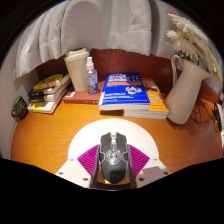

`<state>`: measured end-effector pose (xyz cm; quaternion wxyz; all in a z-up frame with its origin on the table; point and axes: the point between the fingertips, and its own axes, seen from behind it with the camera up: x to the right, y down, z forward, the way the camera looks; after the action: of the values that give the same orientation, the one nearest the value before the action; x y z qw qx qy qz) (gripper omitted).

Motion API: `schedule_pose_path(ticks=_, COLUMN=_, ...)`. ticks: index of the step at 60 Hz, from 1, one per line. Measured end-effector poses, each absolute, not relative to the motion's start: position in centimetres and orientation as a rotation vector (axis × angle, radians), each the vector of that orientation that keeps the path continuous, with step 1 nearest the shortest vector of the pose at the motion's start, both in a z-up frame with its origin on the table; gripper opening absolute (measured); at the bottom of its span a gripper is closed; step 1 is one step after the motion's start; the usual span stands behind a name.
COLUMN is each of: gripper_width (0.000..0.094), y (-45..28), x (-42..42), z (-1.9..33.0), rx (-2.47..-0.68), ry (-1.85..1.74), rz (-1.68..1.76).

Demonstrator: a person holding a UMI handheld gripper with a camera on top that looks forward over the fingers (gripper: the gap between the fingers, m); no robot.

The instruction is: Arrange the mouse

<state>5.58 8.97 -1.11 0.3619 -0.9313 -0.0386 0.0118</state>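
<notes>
A dark grey gaming mouse (113, 153) with a scroll wheel points away from me, lying lengthwise between the fingers of my gripper (113, 150). The magenta pads (90, 157) press against its left and right sides with no gap showing, so the gripper is shut on the mouse. A white rounded surface (85, 134) shows under and around the mouse, on the wooden table (50, 128). The mouse's rear end is hidden at the bottom.
Beyond the fingers lies a blue book (125, 90) on a second book. A spray bottle (91, 75) and beige box (77, 66) stand behind, stacked books (47, 93) at the left, a white vase (185, 92) with dried stems at the right.
</notes>
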Motion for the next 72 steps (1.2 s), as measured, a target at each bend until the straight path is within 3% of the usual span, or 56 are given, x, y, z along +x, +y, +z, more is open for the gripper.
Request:
schedule_pose_path(ticks=10, gripper_width=0.0624, y=9.1, x=5.5, z=-1.5, rx=-2.415, ry=-0.040, rz=0.062)
schedule_pose_path(ticks=15, gripper_width=0.0836, y=8.8, x=6.2, z=-1.2, rx=-2.445, ry=-0.073, rz=0.015)
schedule_pose_path(ticks=17, gripper_width=0.0869, y=8.6, x=6.6, z=-0.6, rx=-2.444, ry=-0.079, rz=-0.019)
schedule_pose_path(ticks=22, gripper_width=0.0871, y=8.0, x=7.0, z=2.0, rx=-2.426, ry=-0.056, rz=-0.048)
schedule_pose_path(ticks=37, gripper_width=0.0867, y=2.5, x=6.5, z=14.0, rx=-2.285, ry=0.043, rz=-0.052)
schedule_pose_path(ticks=46, gripper_width=0.0867, y=-1.8, x=4.2, z=18.8, rx=-2.211, ry=0.064, rz=-0.018)
schedule_pose_path(ticks=72, gripper_width=0.0861, y=-11.2, x=-3.5, z=22.1, rx=-2.153, ry=-0.045, rz=0.011)
